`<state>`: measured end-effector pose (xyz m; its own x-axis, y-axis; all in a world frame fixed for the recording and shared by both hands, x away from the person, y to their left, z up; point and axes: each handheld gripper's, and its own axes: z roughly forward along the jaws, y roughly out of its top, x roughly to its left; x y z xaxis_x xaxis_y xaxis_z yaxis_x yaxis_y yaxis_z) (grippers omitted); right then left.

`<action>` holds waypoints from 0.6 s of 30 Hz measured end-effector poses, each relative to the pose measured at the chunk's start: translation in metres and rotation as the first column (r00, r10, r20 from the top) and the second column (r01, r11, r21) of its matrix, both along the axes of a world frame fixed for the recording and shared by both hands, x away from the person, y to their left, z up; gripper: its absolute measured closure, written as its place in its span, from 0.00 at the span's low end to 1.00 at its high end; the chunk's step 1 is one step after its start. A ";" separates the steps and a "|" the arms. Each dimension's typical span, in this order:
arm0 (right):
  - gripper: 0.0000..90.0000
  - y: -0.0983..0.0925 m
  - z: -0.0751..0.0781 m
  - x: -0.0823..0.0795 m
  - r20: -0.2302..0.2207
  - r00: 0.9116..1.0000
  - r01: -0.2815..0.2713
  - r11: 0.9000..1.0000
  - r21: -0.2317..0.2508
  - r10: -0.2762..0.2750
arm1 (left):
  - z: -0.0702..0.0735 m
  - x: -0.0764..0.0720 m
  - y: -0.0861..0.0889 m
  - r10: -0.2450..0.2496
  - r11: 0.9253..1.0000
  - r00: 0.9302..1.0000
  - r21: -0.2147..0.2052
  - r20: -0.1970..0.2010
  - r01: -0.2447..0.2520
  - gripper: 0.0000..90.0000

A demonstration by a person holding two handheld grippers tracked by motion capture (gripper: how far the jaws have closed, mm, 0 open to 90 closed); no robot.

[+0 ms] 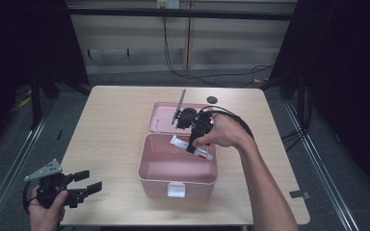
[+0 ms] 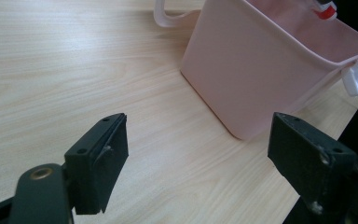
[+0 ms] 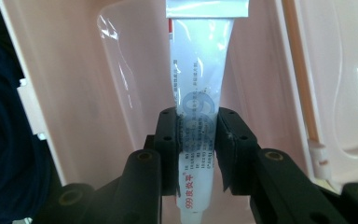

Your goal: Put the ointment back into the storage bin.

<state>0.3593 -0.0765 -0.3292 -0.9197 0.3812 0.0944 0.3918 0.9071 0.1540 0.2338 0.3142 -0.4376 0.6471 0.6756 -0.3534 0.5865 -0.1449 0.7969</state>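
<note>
Holding a white ointment tube (image 3: 200, 116) over the open pink box (image 1: 147, 166), I have my right gripper (image 1: 195, 139) clamped on the tube's lower body, both jaws pressed against its printed sides. In the right gripper view the tube's crimped end points away from me, above the box's pale pink interior. From the high view, the tube hangs tilted across the box's back edge, with the lid (image 1: 161, 113) lying open behind it. I judge the tube is mid-transfer, though whether going in or coming out I cannot tell. My left gripper (image 1: 84, 185) waits near the table's (image 1: 111, 125) front left corner, jaws spread wide and holding nothing.
</note>
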 end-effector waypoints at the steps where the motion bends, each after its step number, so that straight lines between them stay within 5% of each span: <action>1: 0.79 0.002 -0.003 0.001 0.000 1.000 -0.008 1.000 -0.007 0.008 | 0.000 0.000 0.000 0.000 1.000 1.000 -0.002 0.000 0.000 0.22; 18: 0.79 0.026 -0.043 0.012 -0.036 0.995 -0.092 0.995 -0.044 0.091 | 0.000 0.000 0.000 -0.003 1.000 1.000 -0.001 0.000 0.003 0.22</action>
<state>0.3713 -0.0506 -0.3721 -0.9475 0.3000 0.1102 0.3109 0.9452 0.0995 0.2338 0.3146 -0.4376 0.6490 0.6733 -0.3542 0.5864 -0.1462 0.7967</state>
